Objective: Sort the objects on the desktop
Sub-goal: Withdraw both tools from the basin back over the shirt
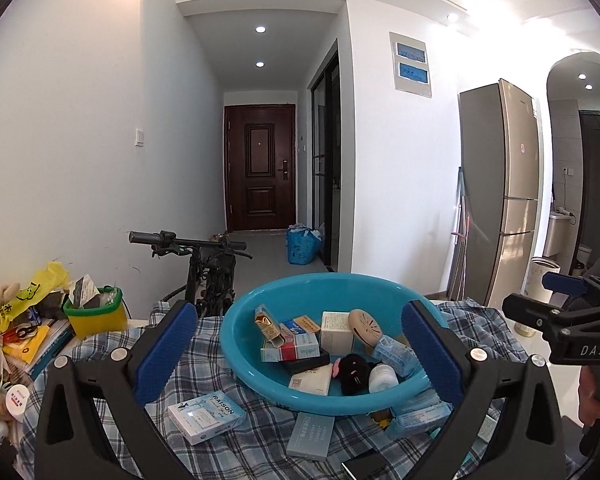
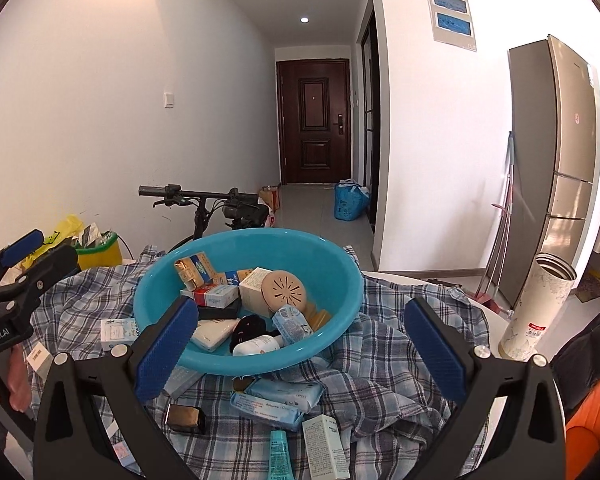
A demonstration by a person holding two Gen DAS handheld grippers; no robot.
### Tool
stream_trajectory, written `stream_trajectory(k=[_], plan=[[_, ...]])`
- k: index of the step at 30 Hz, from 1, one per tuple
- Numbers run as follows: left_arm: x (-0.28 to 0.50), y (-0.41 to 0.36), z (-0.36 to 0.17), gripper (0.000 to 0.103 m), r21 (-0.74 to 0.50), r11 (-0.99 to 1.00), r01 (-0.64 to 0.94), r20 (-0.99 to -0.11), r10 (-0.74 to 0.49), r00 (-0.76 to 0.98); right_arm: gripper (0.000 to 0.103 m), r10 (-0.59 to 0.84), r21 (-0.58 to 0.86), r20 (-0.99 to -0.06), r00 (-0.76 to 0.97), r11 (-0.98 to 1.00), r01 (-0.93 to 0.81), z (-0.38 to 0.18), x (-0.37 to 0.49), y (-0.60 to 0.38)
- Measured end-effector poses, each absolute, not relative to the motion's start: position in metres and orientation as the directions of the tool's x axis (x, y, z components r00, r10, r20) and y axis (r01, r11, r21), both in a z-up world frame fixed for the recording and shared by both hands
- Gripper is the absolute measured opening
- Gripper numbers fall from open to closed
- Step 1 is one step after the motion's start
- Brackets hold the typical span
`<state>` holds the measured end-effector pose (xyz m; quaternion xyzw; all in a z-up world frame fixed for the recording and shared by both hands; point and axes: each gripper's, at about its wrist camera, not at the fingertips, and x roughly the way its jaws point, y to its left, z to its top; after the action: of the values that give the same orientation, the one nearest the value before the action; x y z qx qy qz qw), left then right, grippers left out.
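A blue plastic basin (image 1: 260,380) (image 2: 340,280) sits on a plaid cloth (image 1: 100,360) (image 2: 380,352) and holds several small boxes, a beige round case (image 2: 283,290) and a black plush toy (image 1: 353,372). Loose items lie in front of it: a RAISON box (image 1: 206,416), a grey box (image 1: 310,434), wipe packs (image 2: 278,398), a teal tube (image 2: 280,456), a white box (image 2: 326,446). My left gripper (image 1: 300,360) is open and empty, its fingers on either side of the basin. My right gripper (image 2: 302,348) is open and empty above the basin's near rim.
A yellow tub (image 1: 96,314) and a pile of books and bags (image 1: 24,332) stand at the left. A tall white cylinder (image 2: 538,308) stands at the right table edge. A bicycle (image 1: 208,264) is behind the table.
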<state>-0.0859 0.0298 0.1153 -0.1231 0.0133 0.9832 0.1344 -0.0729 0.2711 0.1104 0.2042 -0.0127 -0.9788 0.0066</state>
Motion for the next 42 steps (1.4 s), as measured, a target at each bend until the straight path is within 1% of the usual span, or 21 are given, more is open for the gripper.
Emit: stream_trajectory(k=[5, 9, 12, 17, 20, 28, 34, 42], plan=[[-0.064, 0.027, 0.107, 0.103, 0.012, -0.963, -0.271, -0.247, 0.260, -0.934, 0.103, -0.026, 0.033, -0.386, -0.922, -0.999, 0.014, 0.115, -0.060, 0.276], [-0.055, 0.022, 0.106, 0.103, -0.022, -0.952, -0.306, -0.264, 0.301, -0.916, 0.103, -0.013, 0.007, -0.379, -0.925, -1.000, 0.011, 0.115, -0.054, 0.276], [-0.053, 0.023, 0.102, 0.103, -0.035, -0.945, -0.326, -0.282, 0.323, -0.903, 0.103, -0.027, 0.016, -0.391, -0.920, -1.000, 0.022, 0.113, -0.053, 0.277], [-0.053, 0.029, 0.090, 0.103, 0.004, -0.942, -0.337, -0.320, 0.318, -0.892, 0.103, -0.038, 0.009, -0.414, -0.910, -0.999, 0.038, 0.104, -0.050, 0.274], [-0.055, 0.031, 0.082, 0.103, 0.003, -0.941, -0.338, -0.345, 0.316, -0.884, 0.103, -0.034, -0.005, -0.425, -0.905, -0.999, 0.040, 0.096, -0.049, 0.271], [-0.063, 0.035, 0.052, 0.103, 0.011, -0.934, -0.357, -0.435, 0.317, -0.843, 0.103, -0.035, -0.030, -0.498, -0.867, -0.998, 0.058, 0.064, -0.049, 0.269], [-0.064, 0.039, 0.025, 0.103, 0.002, -0.930, -0.367, -0.492, 0.319, -0.810, 0.103, -0.044, -0.015, -0.551, -0.834, -0.998, 0.062, 0.039, -0.049, 0.274], [-0.064, 0.045, -0.004, 0.103, 0.016, -0.918, -0.395, -0.560, 0.319, -0.764, 0.103, -0.044, -0.017, -0.597, -0.801, -0.998, 0.068, 0.012, -0.046, 0.277]])
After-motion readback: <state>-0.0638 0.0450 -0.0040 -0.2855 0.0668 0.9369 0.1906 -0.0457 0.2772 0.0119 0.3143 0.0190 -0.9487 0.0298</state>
